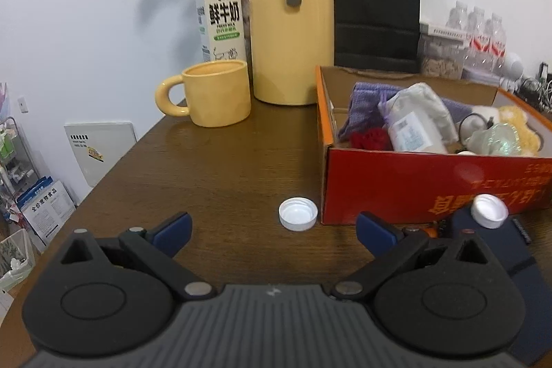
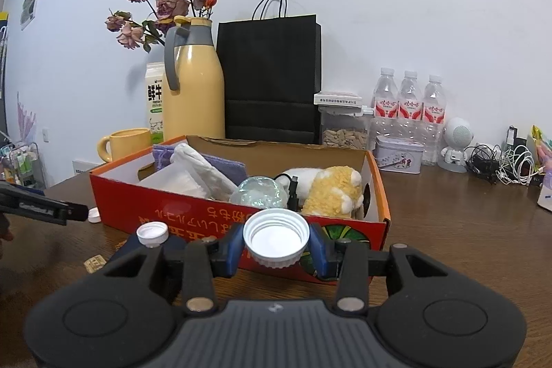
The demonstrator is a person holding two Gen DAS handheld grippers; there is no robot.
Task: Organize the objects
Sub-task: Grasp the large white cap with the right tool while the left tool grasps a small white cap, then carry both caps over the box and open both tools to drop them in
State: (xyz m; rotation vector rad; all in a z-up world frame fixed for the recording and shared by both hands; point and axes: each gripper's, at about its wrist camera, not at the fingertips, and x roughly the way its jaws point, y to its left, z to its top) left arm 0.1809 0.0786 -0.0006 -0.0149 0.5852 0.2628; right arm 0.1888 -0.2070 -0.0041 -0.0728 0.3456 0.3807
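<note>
- The left gripper (image 1: 274, 231), with its blue-padded jaws spread wide and nothing between them, is seen aimed at a small white plastic bottle cap (image 1: 298, 214) lying open side up on the brown wooden table (image 1: 220, 168), just beside the red cardboard box (image 1: 414, 185).
- The right gripper (image 2: 276, 247) is clamped on a larger white ribbed cap (image 2: 276, 238), held open side up in front of the box's long wall.
- For a clean release, the held cap is probably best carried over the box rim, clear of the yellow plush toy (image 2: 333, 192), before the jaws are parted.
- A third white cap (image 2: 152, 233), resting on a dark flat object, is shown by both views.
- The plastic water bottles (image 2: 408, 99) are seen whole only by the right wrist view; the yellow ceramic mug (image 1: 215, 93) is seen whole only by the left.
</note>
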